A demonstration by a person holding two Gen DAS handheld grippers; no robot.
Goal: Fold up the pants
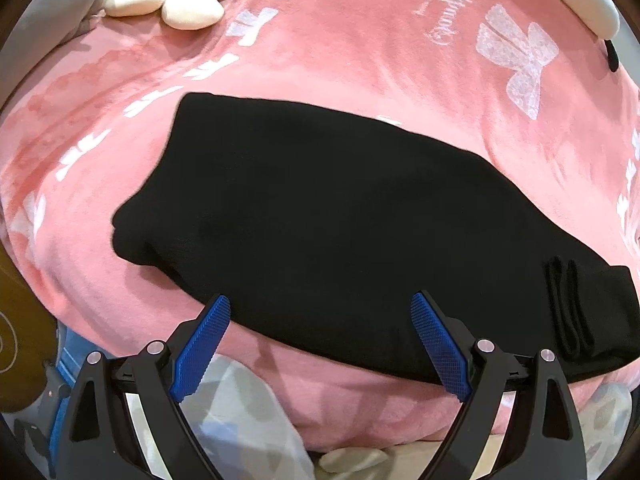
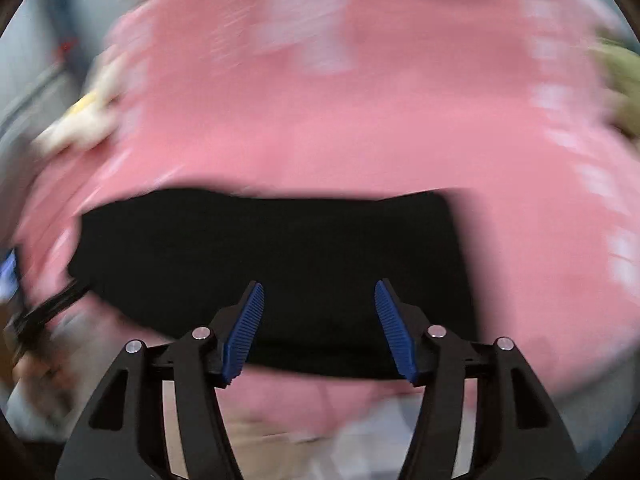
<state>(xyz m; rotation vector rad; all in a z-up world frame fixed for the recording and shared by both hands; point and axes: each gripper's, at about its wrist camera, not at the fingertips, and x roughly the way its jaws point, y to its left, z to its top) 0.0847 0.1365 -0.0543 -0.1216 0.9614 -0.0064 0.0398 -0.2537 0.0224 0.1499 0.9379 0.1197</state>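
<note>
Black pants (image 1: 340, 216) lie folded into a compact oblong on a pink blanket (image 1: 320, 40); stacked cuff edges show at their right end (image 1: 572, 312). My left gripper (image 1: 320, 304) hovers over the near edge of the pants, its blue pads wide apart and nothing between them. In the blurred right wrist view the same folded pants (image 2: 280, 256) stretch across the middle. My right gripper (image 2: 319, 290) is above their near edge, jaws apart, pads touching nothing. At the left edge of that view part of the other gripper (image 2: 44, 312) shows as a dark blur.
The blanket has white bow prints (image 1: 516, 60) and covers a rounded bed. A cream plush toy (image 1: 180, 4) lies at the back left. Grey patterned fabric (image 1: 240, 408) sits below the bed's near edge. A brown floor (image 1: 24, 320) shows at left.
</note>
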